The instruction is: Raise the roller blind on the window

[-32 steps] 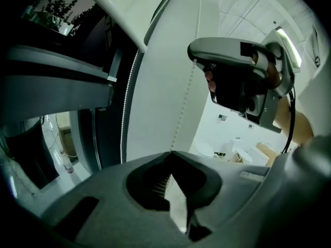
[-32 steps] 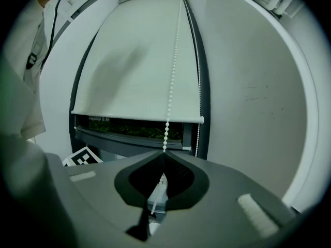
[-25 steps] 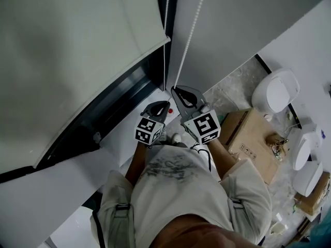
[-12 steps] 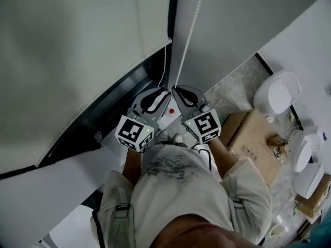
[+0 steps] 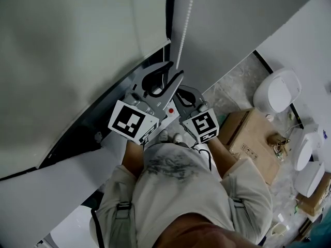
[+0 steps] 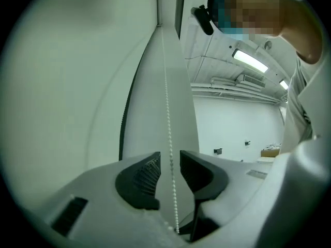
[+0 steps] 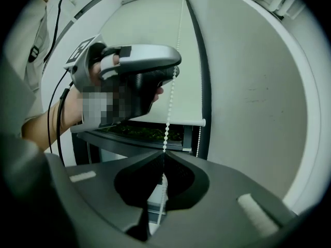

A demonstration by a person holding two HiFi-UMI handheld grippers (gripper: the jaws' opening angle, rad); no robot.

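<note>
Since the earlier frame our left gripper (image 5: 176, 69) has climbed from beside the right gripper (image 5: 178, 91) to a spot above it along the bead chain (image 5: 187, 19). Its jaws have just been opening. In the left gripper view they stand apart with the chain running down the gap between them, and neither pad presses on it.

Nearest to us, in the head view, is our pale shirt (image 5: 176, 190), with both forearms reaching forward from it. Just past it, the right gripper sits low and is clamped on the bead chain. In its own view the two dark pads meet around the beads, with one stretch of chain rising tight from the tips and another hanging down behind them. The left gripper hangs directly over it, tilted, its marker cube (image 5: 132, 122) facing up at us.

Beyond the grippers, the chain runs up along the dark window frame (image 5: 111, 105). The roller blind (image 5: 77, 45) lies to the left of that line. In the right gripper view its bottom bar (image 7: 160, 119) hangs low over the window, leaving a strip of glass under it where we see green foliage. A second strand of chain (image 7: 198, 141) hangs beside the frame.

Farther off to the right, on the floor, a cardboard box (image 5: 253, 138) sits near several round white fixtures (image 5: 276, 92).
</note>
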